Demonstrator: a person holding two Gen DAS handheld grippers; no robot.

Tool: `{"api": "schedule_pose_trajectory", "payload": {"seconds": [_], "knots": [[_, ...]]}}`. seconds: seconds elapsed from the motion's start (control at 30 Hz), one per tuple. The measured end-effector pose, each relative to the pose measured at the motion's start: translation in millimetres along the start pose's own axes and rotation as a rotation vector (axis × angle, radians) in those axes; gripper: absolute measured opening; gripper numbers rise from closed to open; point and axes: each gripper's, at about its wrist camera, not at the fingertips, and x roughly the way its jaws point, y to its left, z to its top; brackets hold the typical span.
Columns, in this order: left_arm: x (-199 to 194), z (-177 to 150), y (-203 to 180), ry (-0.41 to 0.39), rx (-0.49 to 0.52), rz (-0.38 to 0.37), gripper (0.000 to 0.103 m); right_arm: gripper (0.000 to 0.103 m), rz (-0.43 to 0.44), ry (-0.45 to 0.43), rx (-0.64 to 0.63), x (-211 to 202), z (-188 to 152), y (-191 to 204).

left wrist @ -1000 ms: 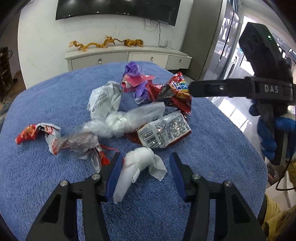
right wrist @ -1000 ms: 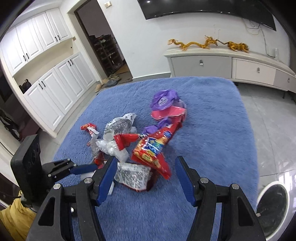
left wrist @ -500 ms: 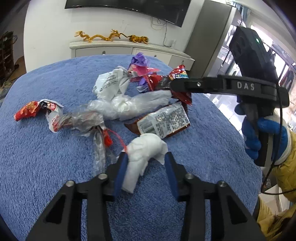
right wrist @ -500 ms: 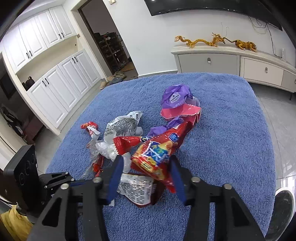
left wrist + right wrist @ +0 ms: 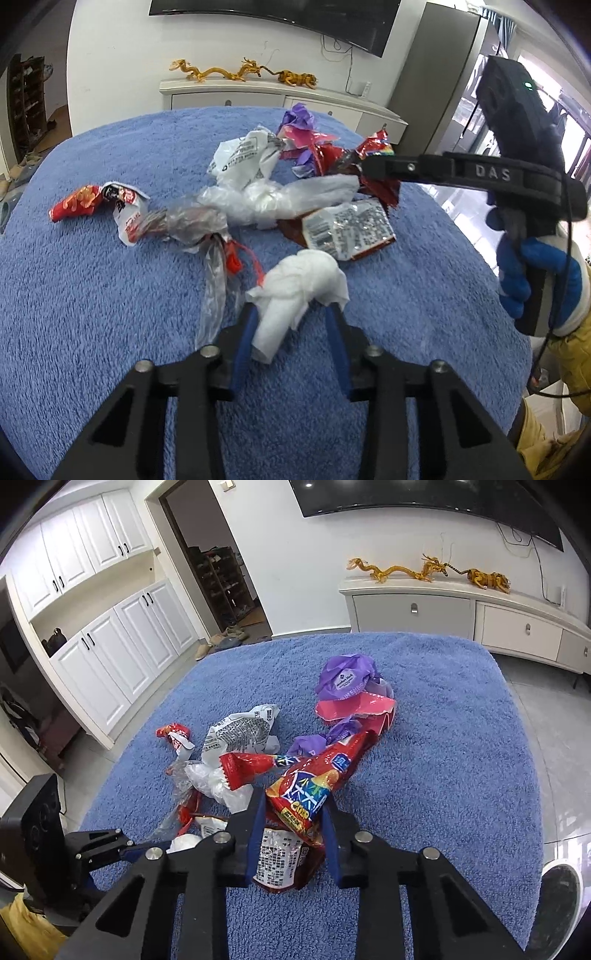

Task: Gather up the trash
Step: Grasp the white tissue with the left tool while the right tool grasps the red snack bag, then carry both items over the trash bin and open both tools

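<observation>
both tools have just been closing: left tool [image 5: 291, 314] pinches crumpled white tissue [image 5: 299, 284], right tool [image 5: 293, 812] clamps red crinkly snack bag [image 5: 306, 786], lower centre; lift slowly, straight up.

On the towel-covered table [image 5: 92, 332], the crumpled tissue [image 5: 299, 291] lies nearest in the left wrist view, the foil snack packet [image 5: 347, 229] just behind it, the clear plastic wrap [image 5: 258, 199] left of that, the cabinet [image 5: 258, 98] beyond.

Two wrist views, close, sharing trash pile [image 5: 295, 206]
</observation>
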Motion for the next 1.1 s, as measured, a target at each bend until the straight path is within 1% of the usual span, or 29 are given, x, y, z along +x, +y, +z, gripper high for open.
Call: {"api": "schedule_pose_trajectory", "payload": {"seconds": [0.03,0.1,0.23,0.47,0.57,0.67,0.77,0.9,0.97,1.1], "knots": [[1.6,1.1,-0.5,0.002,-0.001,0.011,0.02,0.024,-0.003,-0.003,0.0,-1.1,-1.1,-0.4],[2.0,2.8,-1.0,0.0,-0.011,0.01,0.01,0.022,-0.004,-0.008,0.006,-3.1,-2.7,-1.6],[-6.3,2.4,-7.7,-0.016,-0.021,0.008,0.009,0.02,0.006,-0.037,0.017,-16.4,-5.6,-3.3],[-38.0,-4.7,-20.1,-0.067,-0.067,-0.015,0.008,0.019,0.04,-0.11,0.034,-58.4,-13.3,-3.8],[-49.8,-5.6,-27.1,-0.083,-0.068,-0.011,0.008,0.019,0.049,-0.14,0.041,-78.1,-19.6,-2.3],[-60.5,-2.3,-36.2,-0.102,-0.075,-0.023,0.008,0.019,0.049,-0.179,0.053,-101.1,-23.6,-5.3],[-68.0,8.0,-55.4,-0.12,-0.046,-0.026,0.008,0.019,0.032,-0.223,0.065,-125.9,-26.9,-15.5],[-64.5,30.9,-89.3,-0.128,-0.006,-0.072,0.008,0.019,-0.017,-0.277,0.1,-160.0,-36.9,-42.3],[-57.0,41.8,-111.2,-0.127,0.026,-0.089,0.008,0.019,-0.046,-0.307,0.141,-177.8,-46.0,-64.4],[-25.2,66.8,-165.5,-0.091,0.083,-0.17,0.008,0.019,-0.113,-0.355,0.243,-208.7,-70.3,-115.9]]}}
